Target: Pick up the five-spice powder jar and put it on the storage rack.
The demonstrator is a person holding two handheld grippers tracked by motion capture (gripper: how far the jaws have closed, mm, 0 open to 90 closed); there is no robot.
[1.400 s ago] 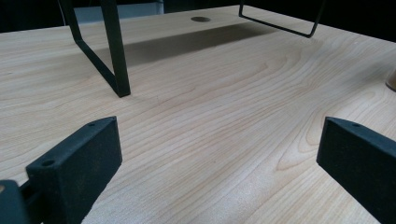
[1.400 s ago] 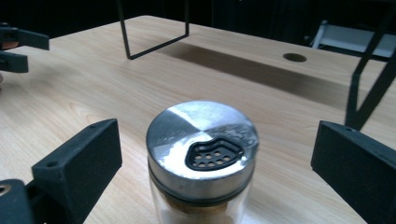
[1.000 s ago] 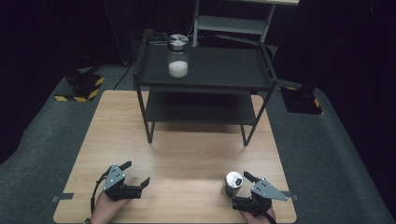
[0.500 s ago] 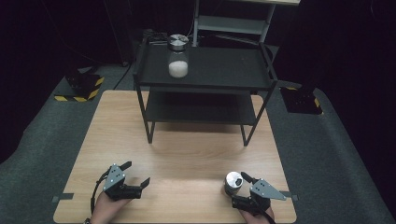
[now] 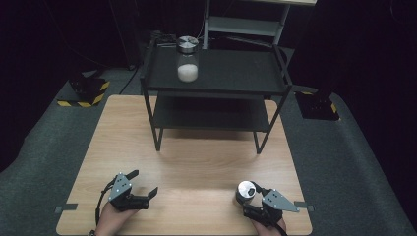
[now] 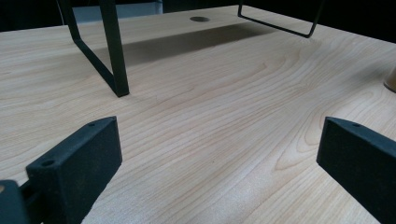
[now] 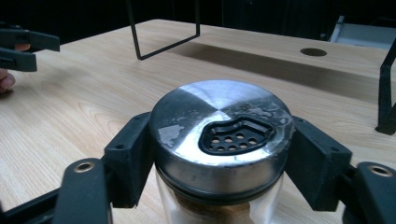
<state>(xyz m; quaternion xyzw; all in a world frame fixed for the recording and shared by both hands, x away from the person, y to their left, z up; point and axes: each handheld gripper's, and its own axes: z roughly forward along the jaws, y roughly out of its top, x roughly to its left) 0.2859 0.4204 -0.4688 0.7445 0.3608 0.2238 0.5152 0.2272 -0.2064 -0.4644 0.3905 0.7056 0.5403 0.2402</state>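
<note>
A glass shaker jar (image 7: 222, 126) with a steel perforated lid and brownish contents stands on the wooden table (image 5: 196, 162) near its front right. My right gripper (image 7: 219, 161) is shut on it. Its jaws have just been closing with the jar between them, and both pads (image 7: 130, 156) now press on the lid's rim. In the high view the same jar (image 5: 245, 191) sits at the tip of the right gripper (image 5: 249, 197). My left gripper (image 5: 142, 183) rests at the front left, jaws wide open with bare wood between its fingers (image 6: 79, 158).
A black two-level metal rack (image 5: 231, 73) stands at the table's far side. On its top shelf is a second glass jar (image 5: 187, 61) with white contents. Its legs (image 6: 114, 56) reach the table ahead of the left gripper. The other hand's gripper (image 7: 23, 46) is at the far left of the right gripper view.
The right gripper's jaws have drawn in around the shaker jar. Both hands and the jar have stayed where they were.
</note>
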